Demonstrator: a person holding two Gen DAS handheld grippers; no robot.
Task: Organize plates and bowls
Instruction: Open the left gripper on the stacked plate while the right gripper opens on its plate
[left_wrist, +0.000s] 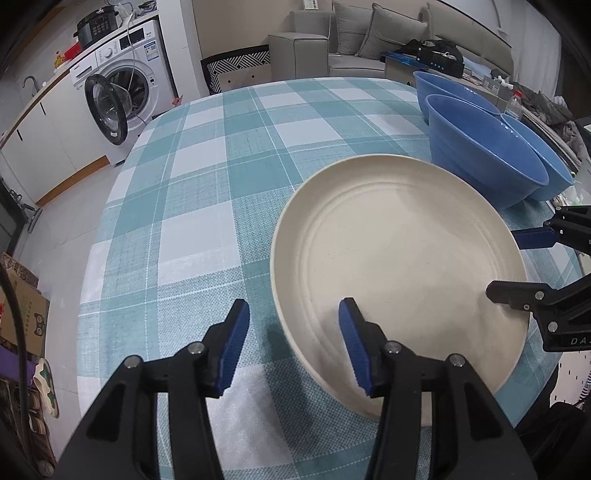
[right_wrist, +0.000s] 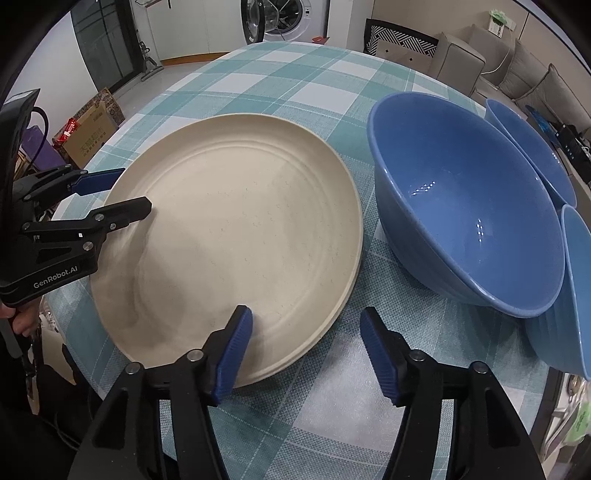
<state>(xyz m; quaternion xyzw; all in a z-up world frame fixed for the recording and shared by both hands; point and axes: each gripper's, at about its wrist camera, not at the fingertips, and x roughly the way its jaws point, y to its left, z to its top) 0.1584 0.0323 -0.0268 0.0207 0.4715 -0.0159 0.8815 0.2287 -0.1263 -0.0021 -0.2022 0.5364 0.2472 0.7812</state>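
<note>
The cream plate (left_wrist: 399, 266) lies flat on the round table's teal-and-white checked tablecloth (left_wrist: 207, 206), toward the near edge; a second rim shows under its edge in the right wrist view, so it seems to rest on another plate of the same kind, though that is hard to confirm; the left gripper (left_wrist: 293, 343) stands with its jaws apart, straddling the plate's near-left rim, one blue pad over the cloth and the other over the plate's inside, neither pressing on it; the right gripper (right_wrist: 306, 350) is likewise spread across the plate's opposite rim, one pad above the plate, one above the cloth, nothing clamped; just beside the plate sit three blue bowls, crowded together and tilted against each other; the nearest blue bowl (right_wrist: 465, 206) leans with its mouth toward the plate; a washing machine (left_wrist: 122, 88) with its door ajar stands beyond the table, and a grey sofa (left_wrist: 369, 40) lies further back
</note>
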